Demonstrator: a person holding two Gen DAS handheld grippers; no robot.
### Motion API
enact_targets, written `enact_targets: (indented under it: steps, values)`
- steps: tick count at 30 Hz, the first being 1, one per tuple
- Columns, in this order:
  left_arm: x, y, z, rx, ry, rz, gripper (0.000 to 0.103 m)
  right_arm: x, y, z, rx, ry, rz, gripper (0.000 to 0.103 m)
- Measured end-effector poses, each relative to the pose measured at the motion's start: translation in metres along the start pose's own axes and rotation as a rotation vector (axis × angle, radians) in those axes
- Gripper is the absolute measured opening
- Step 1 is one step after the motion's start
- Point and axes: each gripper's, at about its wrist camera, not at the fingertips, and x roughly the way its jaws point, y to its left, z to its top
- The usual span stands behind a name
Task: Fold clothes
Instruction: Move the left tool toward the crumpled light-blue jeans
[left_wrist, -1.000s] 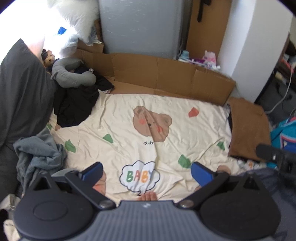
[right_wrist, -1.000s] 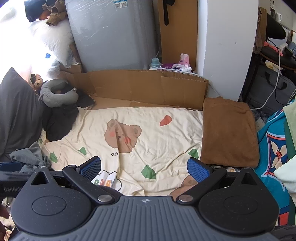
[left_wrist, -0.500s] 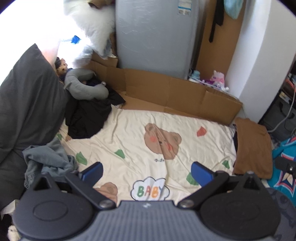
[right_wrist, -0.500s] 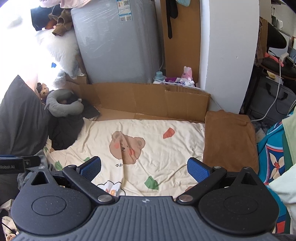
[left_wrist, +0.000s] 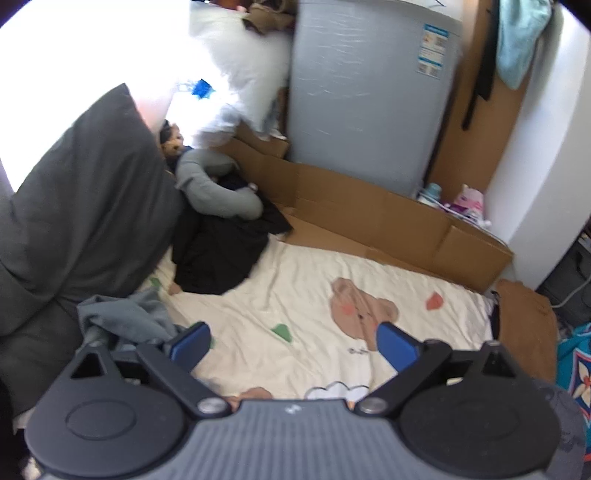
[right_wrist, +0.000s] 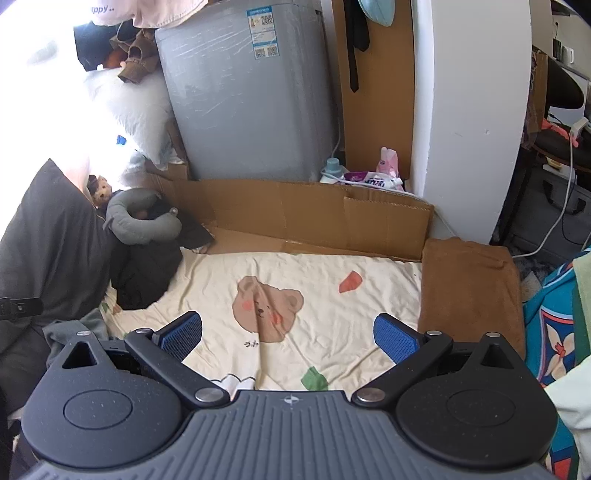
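Clothes waiting to be folded lie at the left edge of the work surface: a crumpled grey-blue garment (left_wrist: 125, 321) just beside the left gripper (left_wrist: 293, 343), and a black garment (left_wrist: 221, 258) heaped farther back against a dark grey pillow (left_wrist: 81, 206). A brown folded piece (right_wrist: 469, 291) lies flat at the right edge, squared and smooth, so it is probably finished work set aside. Both piles sit off the middle, which leaves bare sheet for spreading the next item.

The left gripper hangs above the sheet with its 2 blue pads spread wide and nothing between them; this view is blurred. The right gripper (right_wrist: 288, 332) is likewise spread and empty, held level over the centre of the sheet. Neither touches cloth. The likely step in hand is reaching for the next garment, the grey-blue one being nearest.

The surface is a cream sheet (right_wrist: 325, 302) printed with a bear, green and red patches and a cloud; it is lightly creased. Flattened cardboard (right_wrist: 317, 218) stands along its far edge. Behind this are a grey appliance (right_wrist: 243, 103) wrapped in film, a white wall corner (right_wrist: 469, 110), a grey neck pillow (right_wrist: 140, 221) and small bottles (right_wrist: 332, 170). Strong light whitens the upper left.
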Motion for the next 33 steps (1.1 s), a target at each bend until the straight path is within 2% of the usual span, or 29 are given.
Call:
enact_targets:
  steps: [1,4,7,10,19,24,30,33]
  values:
    - [0.0,0.005,0.001,0.001,-0.004,0.008,0.092,0.001,0.003,0.001,-0.015,-0.004,0.001,0.102]
    - [0.0,0.023,0.003,-0.021,-0.016,0.02,0.092,0.0,0.017,0.004,-0.064,-0.033,0.001,0.102]
    - [-0.001,0.043,0.004,-0.06,-0.021,0.014,0.092,0.001,0.027,0.007,-0.065,-0.056,0.048,0.102]
    - [-0.002,0.061,0.004,-0.082,-0.034,0.047,0.092,0.01,0.033,0.011,-0.067,-0.063,0.076,0.102]
    - [0.004,0.115,-0.005,-0.146,-0.02,0.167,0.092,0.05,0.023,0.006,0.034,-0.071,0.169,0.102]
    - [0.006,0.135,-0.006,-0.209,-0.005,0.181,0.092,0.065,0.02,0.001,0.076,-0.066,0.205,0.102]
    - [0.028,0.145,-0.01,-0.223,0.039,0.157,0.092,0.085,0.019,-0.004,0.107,-0.061,0.192,0.102]
    - [0.041,0.151,-0.016,-0.232,0.051,0.159,0.092,0.099,0.026,-0.008,0.077,-0.042,0.184,0.102]
